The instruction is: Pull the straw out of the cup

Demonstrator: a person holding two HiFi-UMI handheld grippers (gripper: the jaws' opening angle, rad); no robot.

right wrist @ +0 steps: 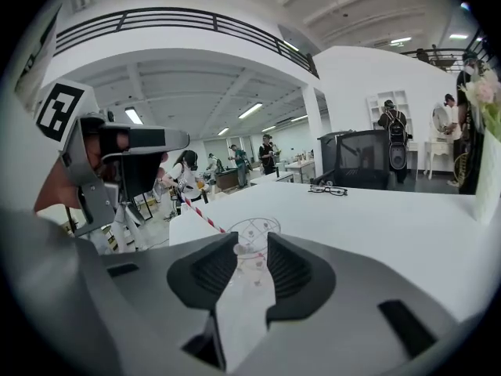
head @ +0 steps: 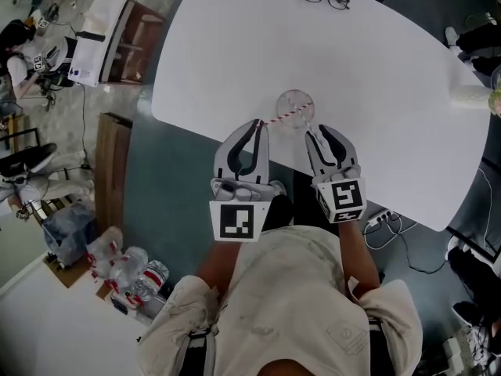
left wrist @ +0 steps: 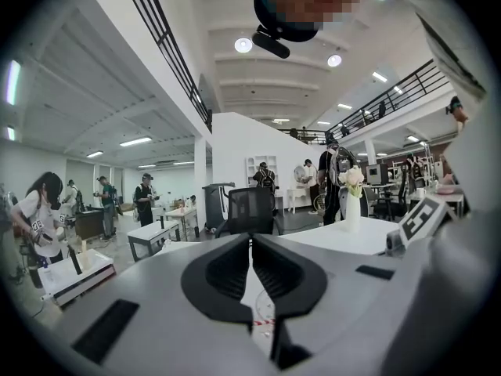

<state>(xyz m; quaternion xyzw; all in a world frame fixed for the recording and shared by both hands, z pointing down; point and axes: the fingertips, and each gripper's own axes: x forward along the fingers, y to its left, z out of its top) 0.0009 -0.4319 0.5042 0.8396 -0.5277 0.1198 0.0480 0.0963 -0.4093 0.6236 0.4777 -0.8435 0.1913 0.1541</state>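
At the near edge of the white table (head: 391, 92), the clear cup (head: 295, 110) is standing with the striped straw (head: 280, 118) leaning out of it. Just beside the cup, the right gripper (head: 319, 130) is gaping wide and gripping nothing. On the cup's other side, the left gripper (head: 257, 123) is pressing its tips together at the straw's outer end.

The cup (head: 294, 110) is see-through, with little marks on its side. It stands up straight on the white table (head: 376, 92), close to the near edge. The straw (head: 278, 117) has red and white stripes. Its low end sits inside the cup. It leans over the rim to the left, and its top end sticks out past the cup.
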